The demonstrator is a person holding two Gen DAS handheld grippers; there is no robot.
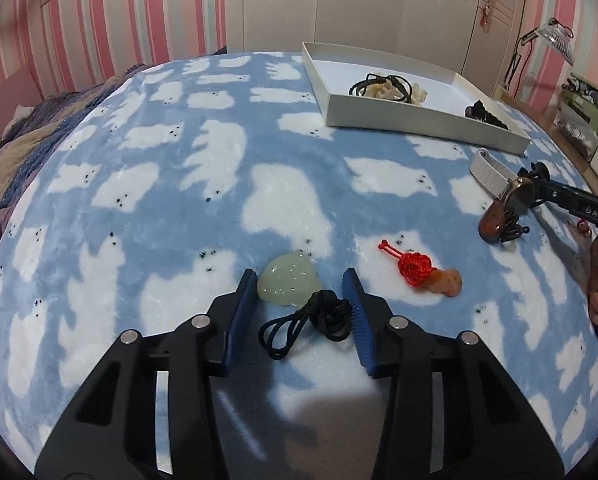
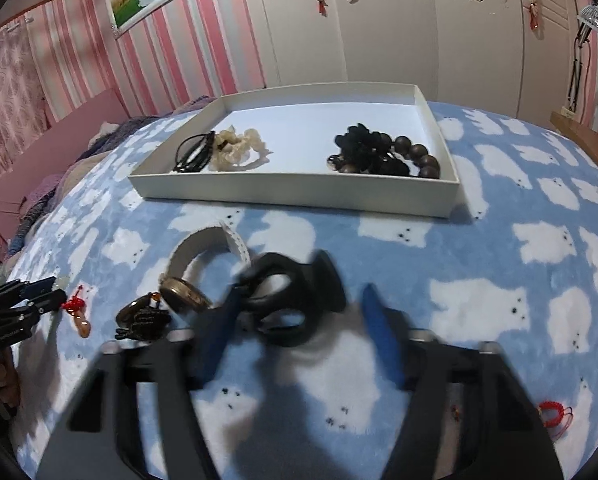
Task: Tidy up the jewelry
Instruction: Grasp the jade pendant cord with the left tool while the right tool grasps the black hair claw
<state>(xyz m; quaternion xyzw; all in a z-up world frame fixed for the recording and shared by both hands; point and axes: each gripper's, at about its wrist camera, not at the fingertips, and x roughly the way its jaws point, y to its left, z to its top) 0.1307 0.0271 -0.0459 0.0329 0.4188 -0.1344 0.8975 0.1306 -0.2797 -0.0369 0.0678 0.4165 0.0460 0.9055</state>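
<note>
My left gripper [image 1: 301, 282] is open, its blue pads on either side of a pale green jade pendant [image 1: 287, 282] with a knotted black cord [image 1: 321, 318] on the blanket. A red-knot orange pendant [image 1: 427, 274] lies to its right. My right gripper [image 2: 299, 304] is open around a black watch [image 2: 291, 300], blurred by motion. A white-strap watch [image 2: 203, 258] and a brown stone pendant with black cord [image 2: 141, 318] lie just left of it. The white tray [image 2: 299, 192] holds a cream bracelet with black cord [image 2: 235, 148] and dark beads [image 2: 383, 156].
A blue blanket with white bears [image 1: 219, 200] covers the bed. A red string bracelet [image 2: 553, 414] lies at the near right. A wardrobe [image 2: 379, 20] stands behind the tray, and a lamp [image 1: 555, 36] is at the far right.
</note>
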